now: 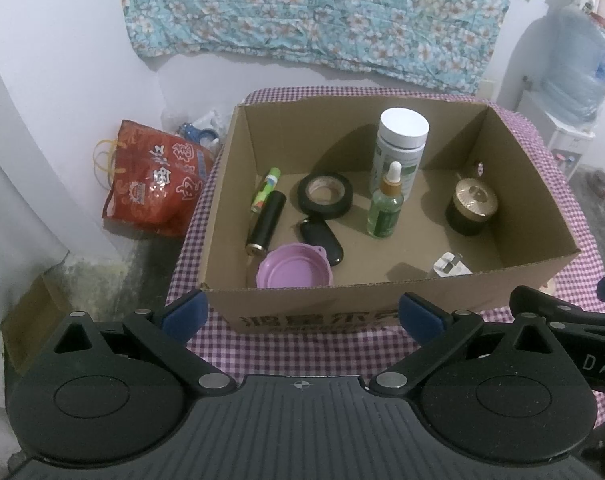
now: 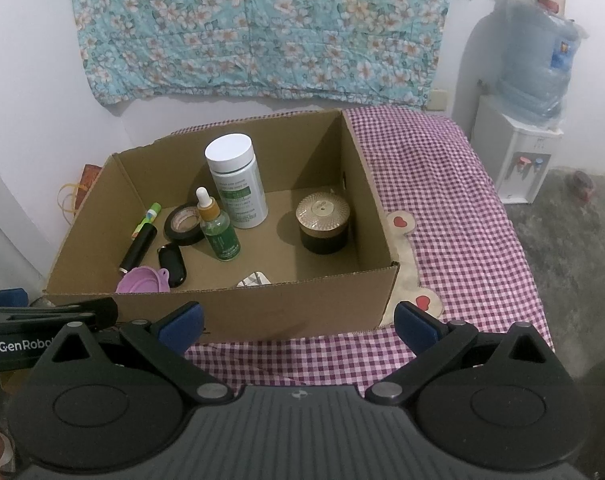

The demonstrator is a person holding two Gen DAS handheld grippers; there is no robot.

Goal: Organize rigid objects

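Observation:
An open cardboard box stands on the purple checked tablecloth. Inside it are a white-capped bottle, a green dropper bottle, a roll of black tape, a dark jar with a gold lid, a black tube, a green marker, a black key fob, a purple lid and a white plug. My left gripper and right gripper both hover open and empty before the box's near wall.
A red printed bag lies on the floor left of the table. At the right stands a water dispenser with a blue jug. A floral cloth hangs on the wall behind. Bare tablecloth lies right of the box.

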